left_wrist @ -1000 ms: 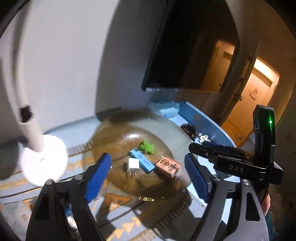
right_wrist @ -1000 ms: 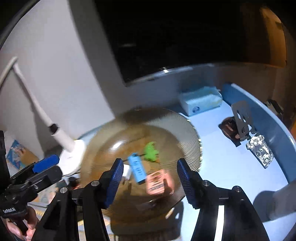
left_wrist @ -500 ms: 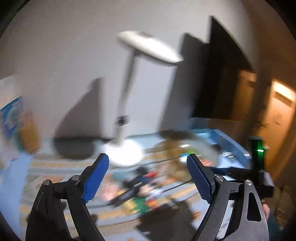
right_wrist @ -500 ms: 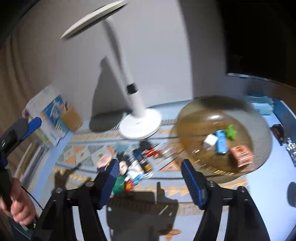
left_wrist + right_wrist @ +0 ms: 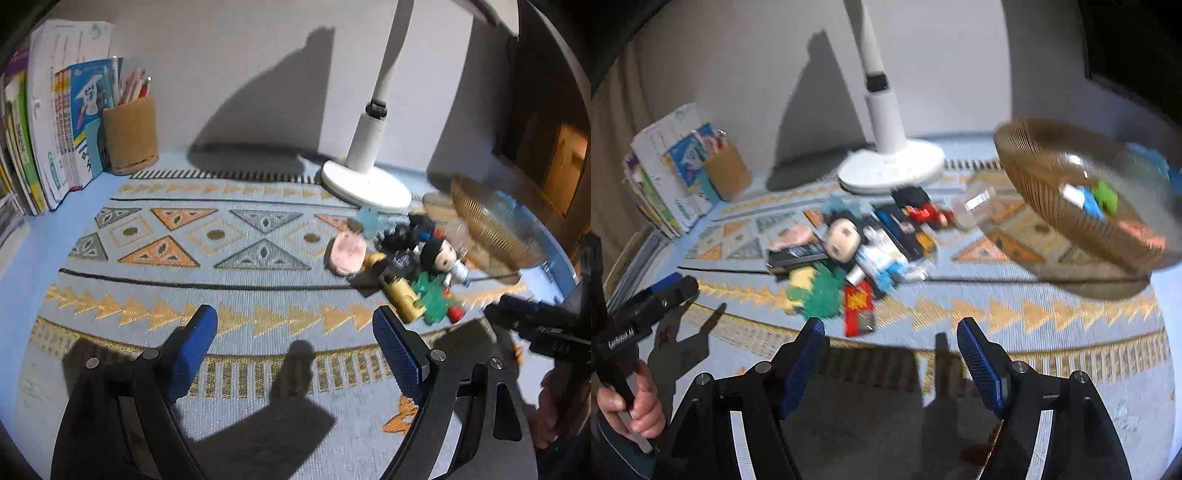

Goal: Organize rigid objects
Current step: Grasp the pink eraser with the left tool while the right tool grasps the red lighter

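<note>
A pale blue mat (image 5: 236,266) is showing orange and grey triangles – gold bands edging it – beside a white lamp base (image 5: 365,184) and an amber ribbed bowl (image 5: 1052,206).

Not much can be read here. Left of the white lamp (image 5: 886,162), the other claw (image 5: 646,310), held in a hand, has small white letters on its black side; they look like a brand name but are too blurry to spell. The books (image 5: 55,122) left of the lamp have printing on them, too small to read.
</note>
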{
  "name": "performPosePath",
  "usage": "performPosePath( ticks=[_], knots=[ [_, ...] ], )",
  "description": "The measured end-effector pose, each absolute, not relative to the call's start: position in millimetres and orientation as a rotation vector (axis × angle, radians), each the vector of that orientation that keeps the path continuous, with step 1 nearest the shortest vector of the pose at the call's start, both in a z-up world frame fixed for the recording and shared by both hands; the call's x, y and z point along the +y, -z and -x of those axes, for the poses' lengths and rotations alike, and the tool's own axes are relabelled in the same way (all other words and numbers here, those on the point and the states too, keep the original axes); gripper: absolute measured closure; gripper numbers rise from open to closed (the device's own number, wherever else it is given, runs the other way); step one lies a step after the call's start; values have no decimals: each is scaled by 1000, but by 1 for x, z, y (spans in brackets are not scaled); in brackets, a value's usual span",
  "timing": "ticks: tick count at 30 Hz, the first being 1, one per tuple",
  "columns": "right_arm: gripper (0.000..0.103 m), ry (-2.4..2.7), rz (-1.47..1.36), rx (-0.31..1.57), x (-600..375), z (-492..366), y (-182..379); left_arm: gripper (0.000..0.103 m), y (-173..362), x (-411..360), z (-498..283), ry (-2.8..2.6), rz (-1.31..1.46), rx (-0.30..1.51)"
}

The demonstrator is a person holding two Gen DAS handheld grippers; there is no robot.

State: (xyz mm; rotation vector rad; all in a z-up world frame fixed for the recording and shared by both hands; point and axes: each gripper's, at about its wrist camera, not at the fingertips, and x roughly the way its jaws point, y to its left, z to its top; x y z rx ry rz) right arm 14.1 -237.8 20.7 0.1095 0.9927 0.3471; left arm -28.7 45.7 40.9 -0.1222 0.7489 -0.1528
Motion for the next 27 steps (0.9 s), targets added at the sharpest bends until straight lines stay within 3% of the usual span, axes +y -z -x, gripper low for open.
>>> performPosePath(
  ticks=[12,14,16,21,24,27],
  knots=[
    [30,-337,-95,982,-238,-13,-21,18,-41,38,35,168,64,752],
    [34,-336,-86,993,-235,-14,-20,19,-41,36,30,196,55,779],
    [41,-350,-78,1022,-230,-16,-17,25,-41,35,22,230,50,818],
    [50,-377,-17,1066,-208,-19,-10,29,-35,37,-21,264,25,904],
    [52,-364,25,1074,-199,-20,-6,39,-25,28,-37,300,-18,935],
    [52,-347,41,1102,-196,-27,-2,39,-16,13,-51,315,-88,955]
  ],
)
